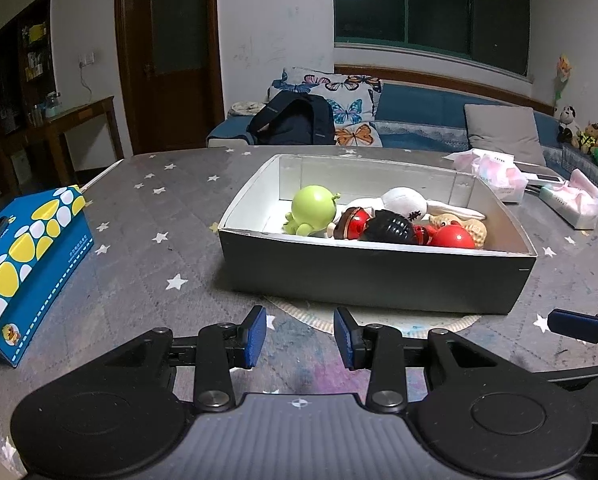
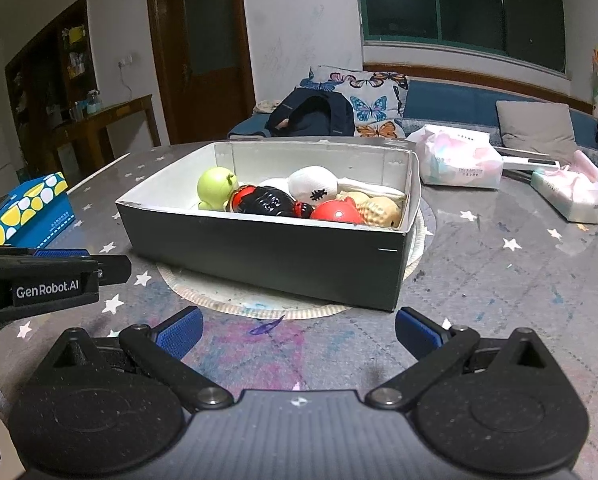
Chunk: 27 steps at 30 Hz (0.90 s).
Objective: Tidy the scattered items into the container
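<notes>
A dark box with a white inside (image 1: 375, 276) (image 2: 259, 248) stands on a paper plate on the star-patterned table. In it lie several toys: a green figure (image 1: 313, 210) (image 2: 215, 187), a white plush (image 1: 405, 202) (image 2: 313, 185), a black toy (image 1: 389, 229) (image 2: 269, 201), a red ball (image 1: 453, 237) (image 2: 336, 211) and a tan toy (image 2: 383, 210). My left gripper (image 1: 300, 338) is open and empty, just in front of the box. My right gripper (image 2: 297, 330) is open wide and empty, also before the box. The left gripper shows at the left edge of the right wrist view (image 2: 55, 274).
A blue and yellow carton (image 1: 23, 264) (image 2: 27, 210) lies at the table's left. Tissue packs (image 1: 499, 178) (image 2: 459, 164) and another pack (image 2: 569, 196) lie at the back right. A sofa with cushions and a backpack (image 1: 295, 120) is behind the table.
</notes>
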Tool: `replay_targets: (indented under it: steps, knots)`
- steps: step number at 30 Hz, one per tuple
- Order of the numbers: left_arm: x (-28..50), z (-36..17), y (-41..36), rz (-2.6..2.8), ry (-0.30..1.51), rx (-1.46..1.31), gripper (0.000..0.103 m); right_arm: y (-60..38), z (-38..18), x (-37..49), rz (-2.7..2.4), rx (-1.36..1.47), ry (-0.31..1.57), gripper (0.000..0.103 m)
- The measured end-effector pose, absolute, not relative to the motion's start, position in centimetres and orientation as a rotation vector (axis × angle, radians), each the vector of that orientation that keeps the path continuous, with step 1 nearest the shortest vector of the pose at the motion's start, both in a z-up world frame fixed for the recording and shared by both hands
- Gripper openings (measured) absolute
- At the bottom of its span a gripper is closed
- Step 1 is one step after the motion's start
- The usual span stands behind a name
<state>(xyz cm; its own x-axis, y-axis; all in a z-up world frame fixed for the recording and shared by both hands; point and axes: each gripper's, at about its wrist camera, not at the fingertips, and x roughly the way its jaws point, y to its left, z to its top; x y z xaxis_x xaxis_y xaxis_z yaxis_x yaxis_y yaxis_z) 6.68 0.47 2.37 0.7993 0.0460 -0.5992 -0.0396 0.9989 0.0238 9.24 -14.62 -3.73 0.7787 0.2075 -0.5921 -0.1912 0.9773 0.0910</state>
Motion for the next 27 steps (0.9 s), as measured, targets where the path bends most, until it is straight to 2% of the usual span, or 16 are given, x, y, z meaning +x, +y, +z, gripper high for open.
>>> replay_targets:
  steps: [27]
  knots:
    - [10.2, 1.9, 0.1, 0.061, 0.677, 0.054, 0.039, -14.4, -4.5, 13.1, 0.209, 0.055, 0.706, 0.103]
